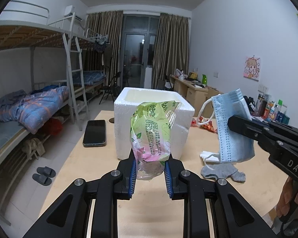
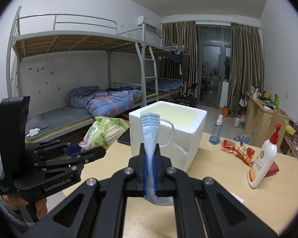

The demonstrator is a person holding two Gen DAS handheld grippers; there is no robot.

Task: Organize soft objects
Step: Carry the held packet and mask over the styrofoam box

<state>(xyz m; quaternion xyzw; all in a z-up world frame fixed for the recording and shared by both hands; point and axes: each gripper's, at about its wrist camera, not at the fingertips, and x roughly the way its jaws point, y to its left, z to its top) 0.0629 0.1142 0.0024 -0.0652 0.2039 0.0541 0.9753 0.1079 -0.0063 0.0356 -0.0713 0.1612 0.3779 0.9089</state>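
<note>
My left gripper (image 1: 150, 159) is shut on a green and pink tissue pack (image 1: 152, 130), held up in front of the white foam box (image 1: 149, 103). From the right wrist view the same tissue pack (image 2: 103, 132) hangs left of the foam box (image 2: 178, 138) in the left gripper (image 2: 83, 150). My right gripper (image 2: 150, 152) is shut on a stack of blue face masks (image 2: 150, 127), edge-on before the box. In the left wrist view the face masks (image 1: 231, 127) dangle from the right gripper (image 1: 240, 124) at the right. A grey sock (image 1: 222, 171) lies on the wooden table (image 1: 101, 154).
A black phone (image 1: 94, 132) lies left of the box. Red snack packets (image 2: 238, 148), a spray bottle (image 2: 216, 130) and a white pump bottle (image 2: 265, 156) stand on the table's right side. A white mask (image 1: 209, 156) lies by the sock. Bunk beds line the left wall.
</note>
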